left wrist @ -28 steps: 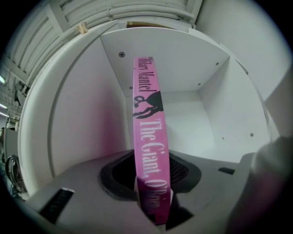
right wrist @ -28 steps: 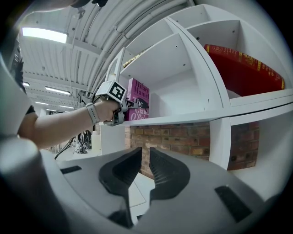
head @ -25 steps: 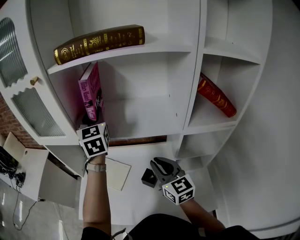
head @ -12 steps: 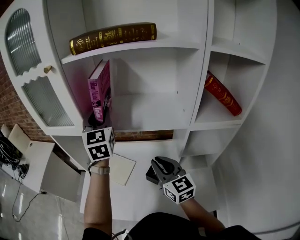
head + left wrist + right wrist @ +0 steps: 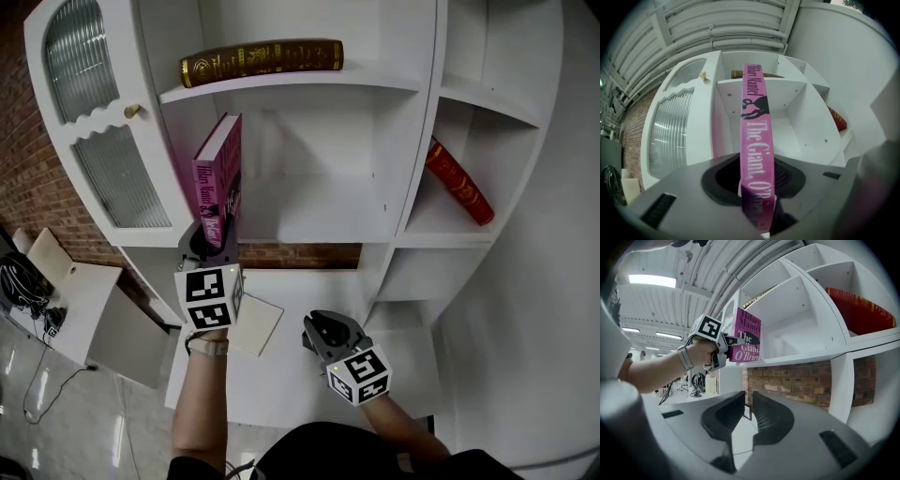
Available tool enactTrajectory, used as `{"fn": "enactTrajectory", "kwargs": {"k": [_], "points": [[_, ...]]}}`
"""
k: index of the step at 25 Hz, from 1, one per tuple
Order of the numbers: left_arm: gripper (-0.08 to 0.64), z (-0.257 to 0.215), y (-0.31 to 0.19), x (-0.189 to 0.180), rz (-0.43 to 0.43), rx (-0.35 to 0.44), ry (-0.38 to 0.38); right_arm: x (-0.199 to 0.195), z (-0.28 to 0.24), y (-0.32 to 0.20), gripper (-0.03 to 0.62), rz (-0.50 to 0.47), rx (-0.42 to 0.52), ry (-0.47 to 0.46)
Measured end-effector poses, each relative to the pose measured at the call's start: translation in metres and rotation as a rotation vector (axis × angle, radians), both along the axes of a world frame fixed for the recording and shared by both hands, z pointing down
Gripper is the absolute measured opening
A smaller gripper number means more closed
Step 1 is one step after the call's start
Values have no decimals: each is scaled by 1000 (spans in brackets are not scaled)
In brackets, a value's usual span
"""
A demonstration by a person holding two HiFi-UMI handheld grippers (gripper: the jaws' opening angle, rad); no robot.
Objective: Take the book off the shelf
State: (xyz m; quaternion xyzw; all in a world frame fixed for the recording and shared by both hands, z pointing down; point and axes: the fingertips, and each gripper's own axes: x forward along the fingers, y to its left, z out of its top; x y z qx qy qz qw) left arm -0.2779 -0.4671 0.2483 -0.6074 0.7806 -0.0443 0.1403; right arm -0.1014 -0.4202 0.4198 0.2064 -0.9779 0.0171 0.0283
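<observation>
Where the left tongs (image 5: 212,248) grip: they pinch the lower end of the pink book (image 5: 217,183), one jaw on each cover, with the spine facing back toward the gripper.
Pink book: upright and leaning a little, its upper part rising above the left tongs; it stands at the left end of the shelf (image 5: 309,211), just beside the compartment's left wall and at the front edge. Whether its bottom rests on the board cannot be told.
Left hand (image 5: 208,333): below the marker cube, wrist strap showing.
Right tongs (image 5: 747,397): pressed nearly together with nothing between them, held low over the table (image 5: 281,384), well apart from the pink book.
Cream pad (image 5: 255,325): flat on the table between the two grippers.
Brown book (image 5: 262,61): lying flat on the board above.
Red book (image 5: 459,183): leaning in the right-hand compartment.
Glass door (image 5: 103,141): left of the open compartments, with a brick wall (image 5: 37,178) beside it.
</observation>
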Motion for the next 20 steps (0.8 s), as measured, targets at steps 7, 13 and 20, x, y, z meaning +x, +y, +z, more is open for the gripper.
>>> {"fn": "enactTrajectory", "kwargs": {"k": [7,13,20], "points": [[138,2,35,13,26,16,-12,-6,-2,27,55,-20,1,-2],[138,4,68,14,40,39,-14,-11,2,57,55,-31,-9,3],[138,12,111,15,39,21,9,-17,3,97,55,-60,-9,18]]}}
